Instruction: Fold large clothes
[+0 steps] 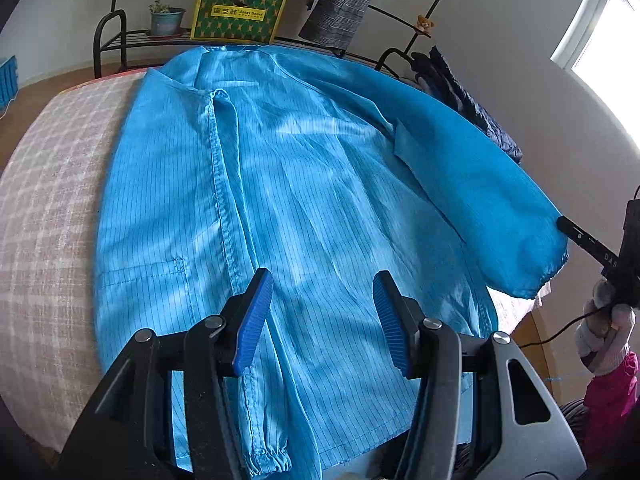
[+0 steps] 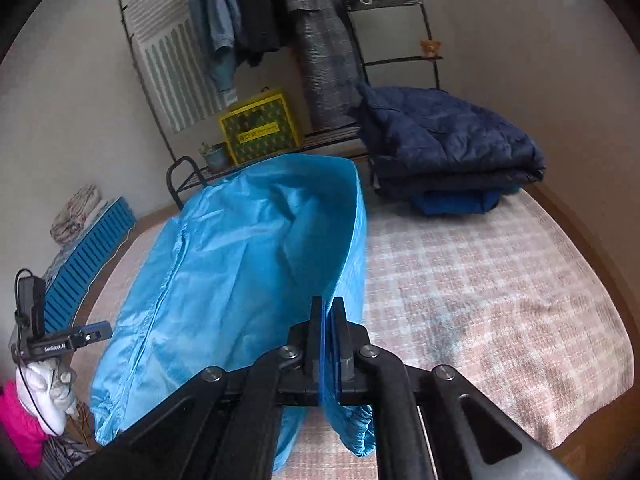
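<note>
A large blue pinstriped coat [image 1: 288,168] lies front up across a pink plaid bed [image 1: 52,208]. My left gripper [image 1: 323,280] hovers open over its lower front, blue pads apart with nothing between them. The coat's right sleeve [image 1: 500,208] is lifted off the bed, and my right gripper [image 1: 576,236] grips it at the cuff. In the right wrist view my right gripper [image 2: 328,306] is shut on that sleeve [image 2: 354,240], whose elastic cuff [image 2: 358,436] hangs below the jaws. The coat body [image 2: 216,264] spreads to the left, where my left gripper [image 2: 96,331] shows.
Folded dark blue bedding [image 2: 448,144] sits at the bed's far right corner. Behind the bed stands a black metal rack [image 1: 108,36] with a yellow-green box [image 1: 240,10], a potted plant [image 1: 166,20] and hanging clothes [image 2: 320,60]. A blue crate [image 2: 88,264] is on the floor.
</note>
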The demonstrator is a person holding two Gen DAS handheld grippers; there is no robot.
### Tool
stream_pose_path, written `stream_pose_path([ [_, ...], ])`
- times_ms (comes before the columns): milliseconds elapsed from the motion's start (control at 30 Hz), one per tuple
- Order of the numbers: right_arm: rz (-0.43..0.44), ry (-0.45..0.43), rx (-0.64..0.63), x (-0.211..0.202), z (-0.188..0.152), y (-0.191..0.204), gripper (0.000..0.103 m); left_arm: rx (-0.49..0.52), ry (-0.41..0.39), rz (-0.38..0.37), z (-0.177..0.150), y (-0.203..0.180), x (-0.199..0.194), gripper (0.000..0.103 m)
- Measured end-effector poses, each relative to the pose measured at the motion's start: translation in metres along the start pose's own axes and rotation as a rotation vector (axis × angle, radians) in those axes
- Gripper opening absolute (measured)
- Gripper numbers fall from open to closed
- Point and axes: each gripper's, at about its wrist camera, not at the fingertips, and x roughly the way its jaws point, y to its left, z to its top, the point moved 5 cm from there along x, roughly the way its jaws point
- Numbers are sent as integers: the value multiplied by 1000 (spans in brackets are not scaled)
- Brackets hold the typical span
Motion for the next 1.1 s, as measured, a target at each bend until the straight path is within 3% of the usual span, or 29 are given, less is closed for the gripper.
stream_pose_path([
  [167,112,95,-254,19,-33,95,0,-30,-20,7,3,9,-8,54],
  [333,253,248,-491,44,-101,169,0,-62,1,6,1,21,-6,54],
  [433,194,283,-610,56,-133,185,0,-104,26,-15,-3,27,-2,54],
  [500,192,293,-559,59,-131,172,1,-116,29,-16,-5,29,-1,54],
  [533,188,290,-509,60,-125,161,5,-117,28,-15,-5,30,-1,54],
  [600,142,257,-412,59,-108,135,40,-117,29,-13,-5,29,0,54],
  [700,100,240,-296,60,-88,102,47,-113,37,-18,-6,25,4,54],
  [733,82,249,-269,63,-85,94,55,-108,41,-20,-7,23,5,54],
  [767,84,266,-252,67,-83,89,71,-102,44,-21,-8,21,7,54],
  [800,75,270,-244,71,-80,86,74,-96,48,-23,-7,19,8,54],
  [867,36,286,-250,82,-79,84,74,-84,55,-25,-8,15,11,54],
  [933,-23,320,-272,97,-80,83,66,-73,56,-23,-9,13,11,54],
  [1000,-62,358,-300,109,-86,81,32,-64,54,-22,-9,12,10,54],
  [1100,-98,385,-267,116,-88,70,0,-63,46,-20,-8,15,6,54],
])
